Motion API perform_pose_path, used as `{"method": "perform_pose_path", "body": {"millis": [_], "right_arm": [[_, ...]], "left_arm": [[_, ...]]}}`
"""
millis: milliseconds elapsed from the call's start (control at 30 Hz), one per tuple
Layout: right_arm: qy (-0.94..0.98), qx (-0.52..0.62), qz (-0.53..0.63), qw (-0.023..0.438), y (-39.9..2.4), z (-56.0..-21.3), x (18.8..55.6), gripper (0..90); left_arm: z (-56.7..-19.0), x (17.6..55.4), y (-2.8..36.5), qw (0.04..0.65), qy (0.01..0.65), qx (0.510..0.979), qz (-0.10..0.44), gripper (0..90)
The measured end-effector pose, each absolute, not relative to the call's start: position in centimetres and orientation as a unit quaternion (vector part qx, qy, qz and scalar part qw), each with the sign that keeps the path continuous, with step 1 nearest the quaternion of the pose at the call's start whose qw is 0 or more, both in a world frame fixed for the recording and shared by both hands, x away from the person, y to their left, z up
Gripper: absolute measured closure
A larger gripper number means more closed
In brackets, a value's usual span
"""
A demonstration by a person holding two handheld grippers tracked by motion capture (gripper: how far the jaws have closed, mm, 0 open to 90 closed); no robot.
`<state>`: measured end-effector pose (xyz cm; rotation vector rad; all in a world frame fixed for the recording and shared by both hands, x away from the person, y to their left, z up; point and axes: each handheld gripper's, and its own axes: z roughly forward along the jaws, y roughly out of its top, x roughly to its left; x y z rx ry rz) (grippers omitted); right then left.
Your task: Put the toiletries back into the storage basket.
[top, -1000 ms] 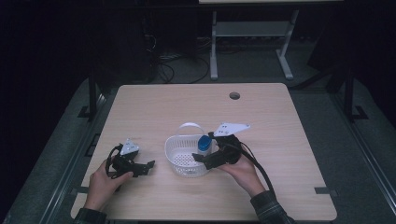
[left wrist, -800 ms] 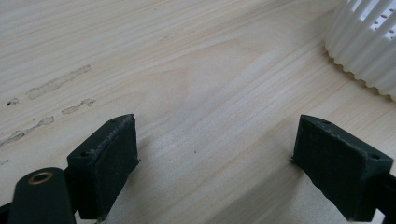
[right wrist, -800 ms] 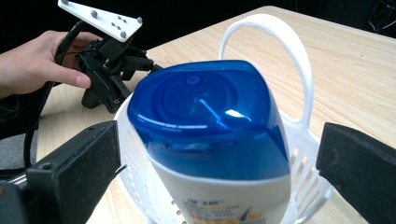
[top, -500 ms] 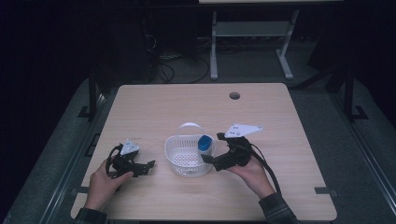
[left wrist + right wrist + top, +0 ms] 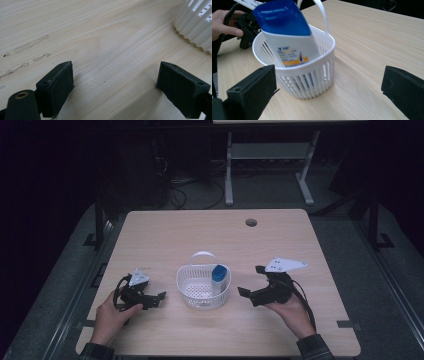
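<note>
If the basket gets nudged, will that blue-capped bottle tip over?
Probably not out. The bottle leans cap-up against the basket wall, which likely catches it. The slotted plastic basket looks light and may slide on the smooth table. Its thin handle probably flexes.

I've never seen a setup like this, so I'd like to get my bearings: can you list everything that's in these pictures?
Table: one, pale wood, with a round hole near its far edge.
Basket: one, white slotted plastic with a hoop handle, near the middle of the table.
Bottle: one, white with a blue cap, standing tilted inside the basket, cap up, leaning on its right wall.
Frame: one, grey metal, on the floor beyond the table.
Cables: a dark tangle, on the floor beyond the table.
Left gripper: one, black, fingers apart, empty, left of the basket.
Right gripper: one, black, fingers apart, empty, right of the basket.
Hands: two, one holding each gripper.
</note>
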<state>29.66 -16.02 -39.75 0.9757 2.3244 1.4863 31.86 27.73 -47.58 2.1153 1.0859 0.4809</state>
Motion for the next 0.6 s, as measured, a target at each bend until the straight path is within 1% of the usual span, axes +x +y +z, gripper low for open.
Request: {"method": "perform_pose_path", "body": {"millis": [600], "right_arm": [[0.780,0.410,0.450,0.145,-20.9,-42.4,28.2,0.0]], "left_arm": [[-47.6,31.9,27.7,0.350,0.419,0.817,0.186,12.9]]}}
